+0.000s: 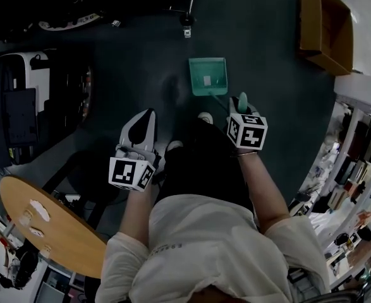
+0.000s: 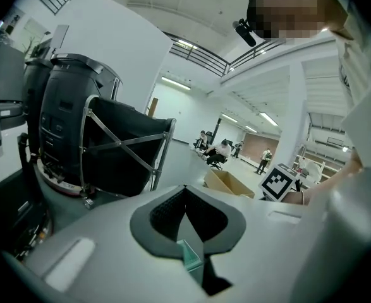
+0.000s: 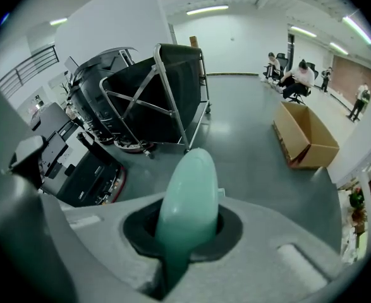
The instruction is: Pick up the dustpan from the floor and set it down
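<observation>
A green dustpan (image 1: 207, 76) is low over the dark floor ahead of the person's feet. Its thin stem runs back to my right gripper (image 1: 242, 101). In the right gripper view the rounded green handle (image 3: 186, 201) stands up between the jaws, which are shut on it. I cannot tell whether the pan touches the floor. My left gripper (image 1: 148, 113) hangs to the left of the pan, apart from it. Its jaws meet at the tip and hold nothing. In the left gripper view a sliver of the green dustpan (image 2: 189, 257) shows through the gap behind the fingertips.
An open cardboard box (image 1: 326, 27) lies on the floor at the far right. A black folding cart (image 3: 166, 93) and dark machines (image 1: 21, 106) stand at the left. A round wooden table (image 1: 46, 223) is near left and shelves (image 1: 362, 163) at the right. The person's shoes (image 1: 204, 117) are just behind the pan.
</observation>
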